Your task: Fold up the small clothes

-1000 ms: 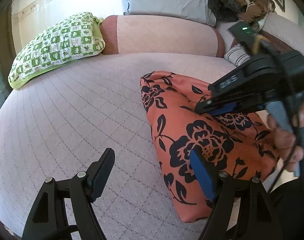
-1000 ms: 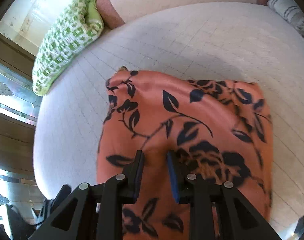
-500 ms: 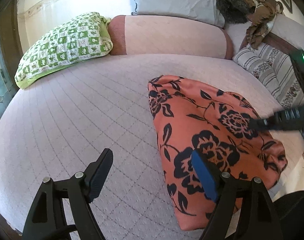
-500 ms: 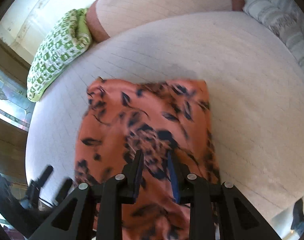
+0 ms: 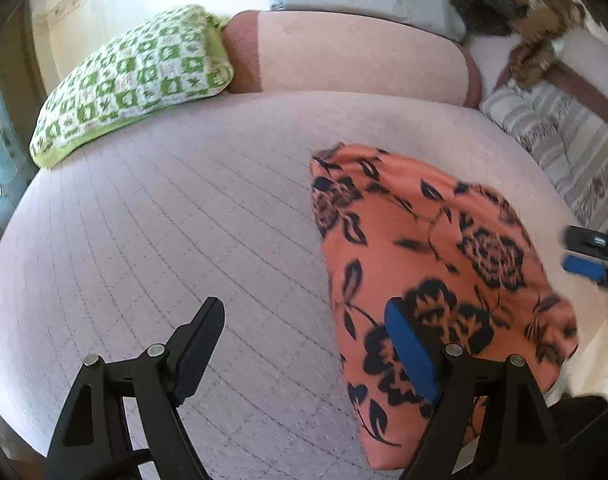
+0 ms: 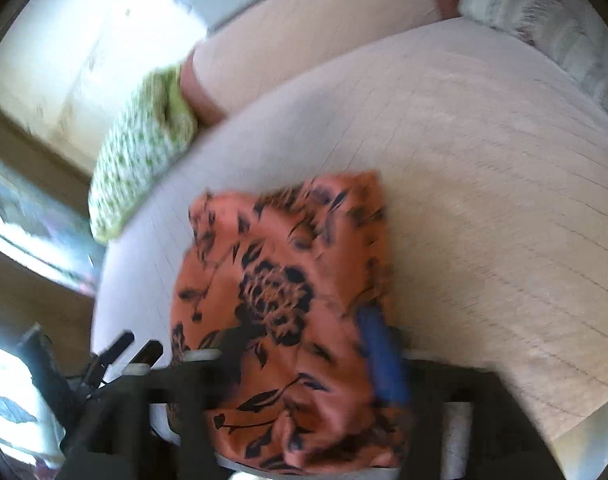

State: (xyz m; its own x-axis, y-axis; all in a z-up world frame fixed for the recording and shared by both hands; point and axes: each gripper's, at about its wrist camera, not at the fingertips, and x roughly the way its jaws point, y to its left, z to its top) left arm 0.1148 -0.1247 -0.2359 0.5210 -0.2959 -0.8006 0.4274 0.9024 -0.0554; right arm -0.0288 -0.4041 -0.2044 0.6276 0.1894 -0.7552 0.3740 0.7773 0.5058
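The orange cloth with black flowers (image 5: 435,264) lies folded into a narrow stack near the front edge of the pale quilted bed (image 5: 164,232). The right tool (image 6: 304,344) has just been opening, pads wide and clear of the fabric, apparently to release the fold. The left tool (image 5: 304,344) hangs wide open, empty, beside the stack.

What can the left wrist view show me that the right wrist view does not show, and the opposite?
Only the left wrist view shows the brown clothes piled at the far right, and the right gripper at the right edge. Only the right wrist view shows the window at the left and the left gripper from outside. Both show the orange floral garment folded on the bed, the green pillow, the striped pillow, and open fingers.
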